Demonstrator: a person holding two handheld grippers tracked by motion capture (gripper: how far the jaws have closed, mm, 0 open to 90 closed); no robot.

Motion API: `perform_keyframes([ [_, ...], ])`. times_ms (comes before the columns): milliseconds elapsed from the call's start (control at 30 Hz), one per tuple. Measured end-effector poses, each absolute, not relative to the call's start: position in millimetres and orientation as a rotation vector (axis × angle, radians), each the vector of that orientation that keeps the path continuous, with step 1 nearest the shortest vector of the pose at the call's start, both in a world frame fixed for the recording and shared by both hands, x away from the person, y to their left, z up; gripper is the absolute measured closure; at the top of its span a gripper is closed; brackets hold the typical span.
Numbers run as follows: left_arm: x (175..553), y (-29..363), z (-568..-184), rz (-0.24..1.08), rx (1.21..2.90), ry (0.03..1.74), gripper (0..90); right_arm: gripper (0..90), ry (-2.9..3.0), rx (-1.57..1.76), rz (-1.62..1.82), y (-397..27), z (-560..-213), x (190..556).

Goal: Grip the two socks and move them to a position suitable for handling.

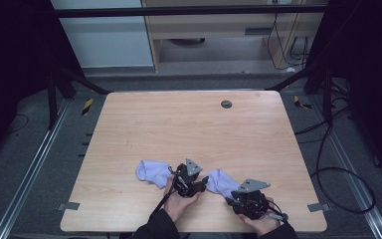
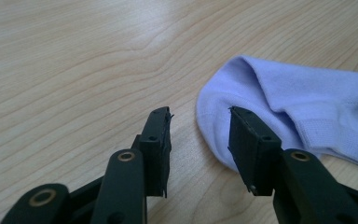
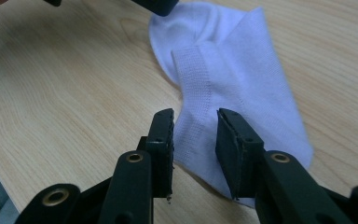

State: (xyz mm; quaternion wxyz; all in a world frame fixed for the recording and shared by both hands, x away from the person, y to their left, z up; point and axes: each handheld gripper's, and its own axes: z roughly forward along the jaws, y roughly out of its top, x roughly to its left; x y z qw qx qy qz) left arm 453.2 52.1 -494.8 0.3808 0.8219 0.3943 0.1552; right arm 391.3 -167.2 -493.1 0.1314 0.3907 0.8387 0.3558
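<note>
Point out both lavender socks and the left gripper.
Left sock point(image 1: 149, 172), high view, on its toe end.
Right sock point(image 3: 242, 74), right gripper view, on its flat body.
Left gripper point(image 2: 200, 126), left gripper view, midway between fingertips.

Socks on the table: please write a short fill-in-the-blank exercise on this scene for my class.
1. The two socks, the left sock and the right sock, are pale ____ in colour.
2. They lie on a ____ table.
3. The right claw straddles the ribbed ____ of the right sock.
4. The number of claws near the socks is ____.

Missing words: purple; wooden; cuff; two
</note>
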Motion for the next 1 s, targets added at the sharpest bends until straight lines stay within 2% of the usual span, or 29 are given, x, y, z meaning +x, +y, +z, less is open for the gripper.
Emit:
perform_keyframes([
  [267,454.8,47.0,-499.3,0.392,2.120,1.021,66.6,70.6,2.462,1.134,1.038,-167.2,-496.1,393.4],
  [600,454.1,44.7,-499.9,0.384,2.131,1.017,80.7,84.9,2.498,1.157,1.064,-166.5,-496.0,395.6],
  [767,453.0,43.0,-499.8,0.384,2.136,1.007,87.0,86.2,2.492,1.142,1.066,-165.7,-493.0,394.7],
  [1000,453.0,44.4,-499.2,0.372,2.139,0.995,88.4,86.2,2.317,1.159,1.243,-176.8,-474.8,392.6],
])
